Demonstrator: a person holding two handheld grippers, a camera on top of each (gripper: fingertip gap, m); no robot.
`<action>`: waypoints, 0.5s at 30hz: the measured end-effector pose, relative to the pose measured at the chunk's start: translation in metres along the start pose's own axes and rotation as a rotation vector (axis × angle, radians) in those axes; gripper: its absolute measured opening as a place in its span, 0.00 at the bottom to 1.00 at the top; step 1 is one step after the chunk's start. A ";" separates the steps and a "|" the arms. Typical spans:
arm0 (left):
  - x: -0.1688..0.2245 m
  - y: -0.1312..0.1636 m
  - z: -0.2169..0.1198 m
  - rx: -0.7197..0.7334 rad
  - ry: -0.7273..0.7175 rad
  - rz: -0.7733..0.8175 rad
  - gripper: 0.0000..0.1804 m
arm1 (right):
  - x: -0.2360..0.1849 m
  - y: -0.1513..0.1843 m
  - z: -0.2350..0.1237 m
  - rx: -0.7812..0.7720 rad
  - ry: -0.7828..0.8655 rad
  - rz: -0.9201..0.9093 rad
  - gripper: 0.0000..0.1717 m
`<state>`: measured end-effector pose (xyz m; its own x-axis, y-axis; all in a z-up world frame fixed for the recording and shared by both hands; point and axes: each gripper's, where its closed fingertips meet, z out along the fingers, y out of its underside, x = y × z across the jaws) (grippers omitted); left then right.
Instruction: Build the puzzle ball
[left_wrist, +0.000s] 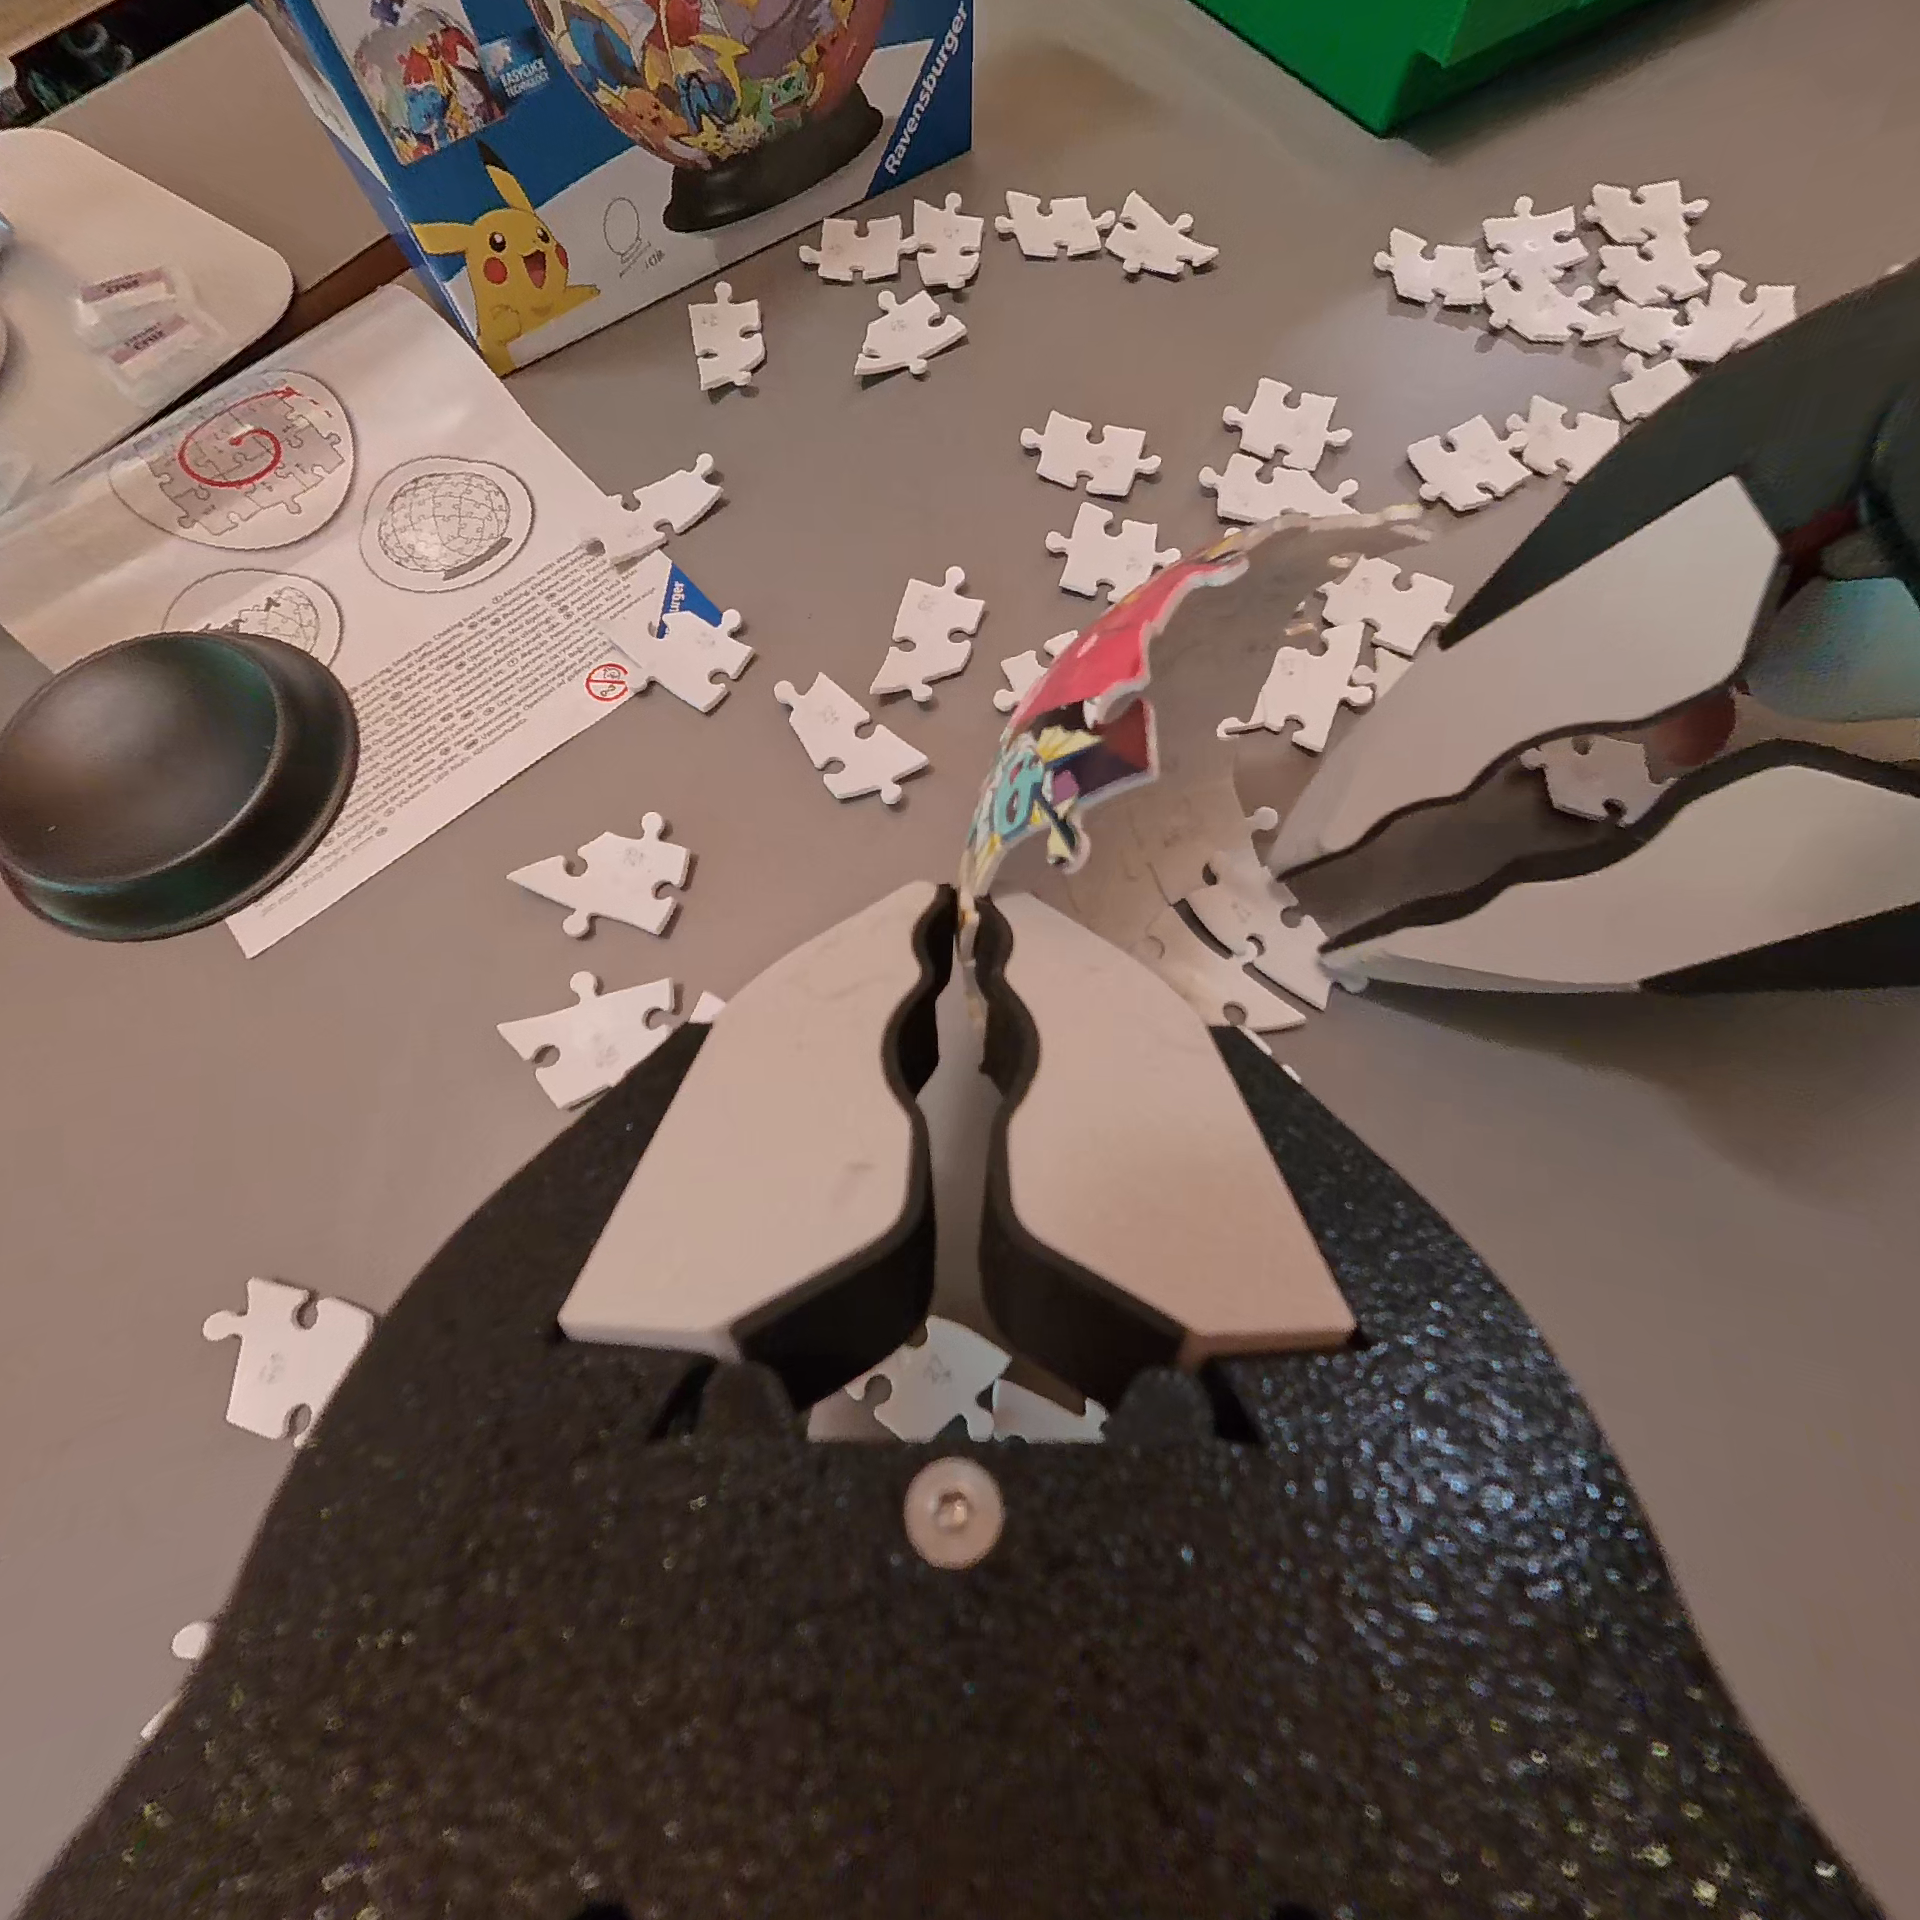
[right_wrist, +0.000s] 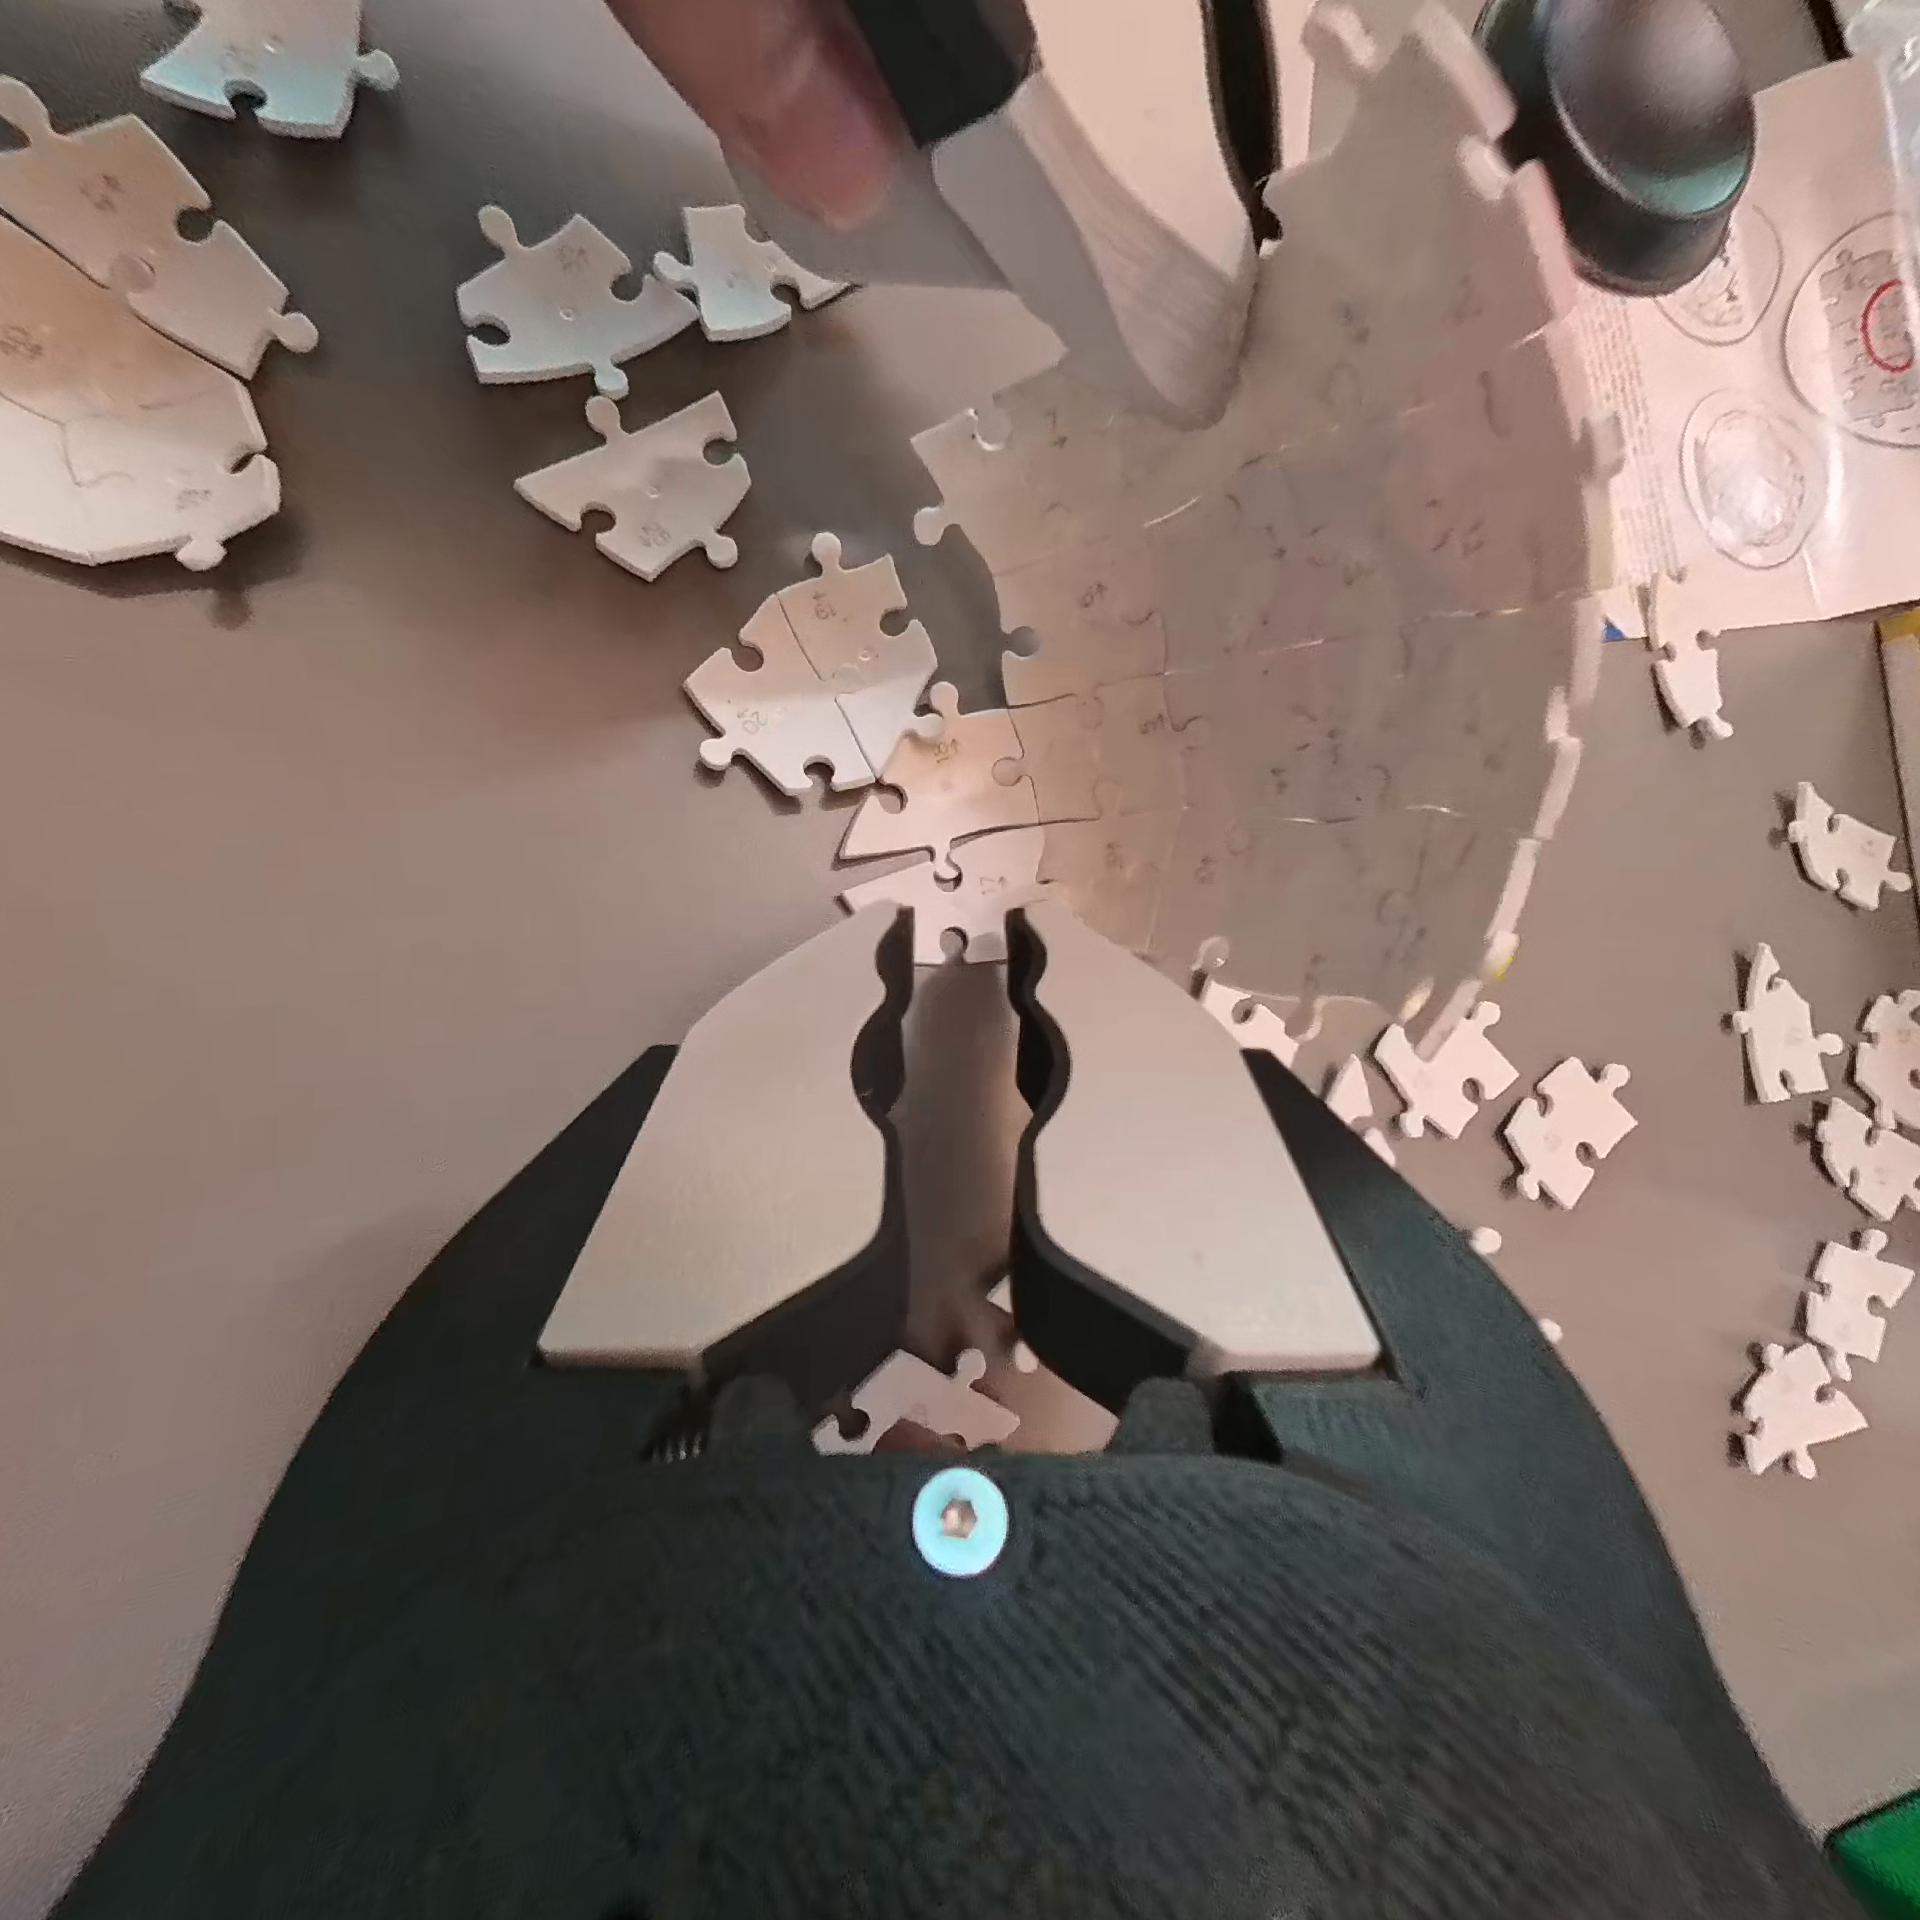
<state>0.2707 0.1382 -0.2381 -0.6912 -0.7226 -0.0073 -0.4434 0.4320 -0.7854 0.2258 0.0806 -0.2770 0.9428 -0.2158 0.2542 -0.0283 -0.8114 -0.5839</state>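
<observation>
My left gripper (left_wrist: 971, 914) is shut on the rim of a curved, partly assembled puzzle shell (left_wrist: 1081, 665). The shell is colourful outside and white inside, and I hold it upright above the grey table (left_wrist: 416, 1143). In the right wrist view the shell's white inside (right_wrist: 1299, 644) fills the upper right, with the left gripper's fingers (right_wrist: 1091, 208) at its top. My right gripper (right_wrist: 958, 930) is open. Its tips stand at a white edge piece (right_wrist: 977, 894) on the shell's lower corner, and that piece runs on beneath the left fingertip. The right gripper also shows in the left wrist view (left_wrist: 1307, 914).
Several loose white pieces (left_wrist: 1091, 457) lie scattered on the table. A small joined group (right_wrist: 810, 686) lies just beyond the shell's corner. A black round stand (left_wrist: 166, 769) sits on an instruction sheet (left_wrist: 416, 582), with the puzzle box (left_wrist: 644, 156) and a green box (left_wrist: 1558, 52) behind. There is about 9 centimeters between the tips of the two grippers.
</observation>
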 end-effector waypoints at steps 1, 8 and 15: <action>0.000 0.000 0.000 0.001 -0.002 0.001 0.01 | 0.000 0.000 0.001 0.003 -0.001 -0.001 0.08; 0.004 -0.002 0.000 -0.005 -0.016 0.008 0.01 | 0.000 0.001 0.006 -0.005 0.017 -0.002 0.02; 0.006 -0.005 -0.002 -0.016 -0.056 0.028 0.01 | -0.002 0.000 0.009 0.003 0.017 0.020 0.00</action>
<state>0.2670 0.1330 -0.2331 -0.6705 -0.7391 -0.0639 -0.4337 0.4604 -0.7746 0.2265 0.0858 -0.2843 0.9362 -0.2414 0.2554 -0.0464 -0.8053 -0.5911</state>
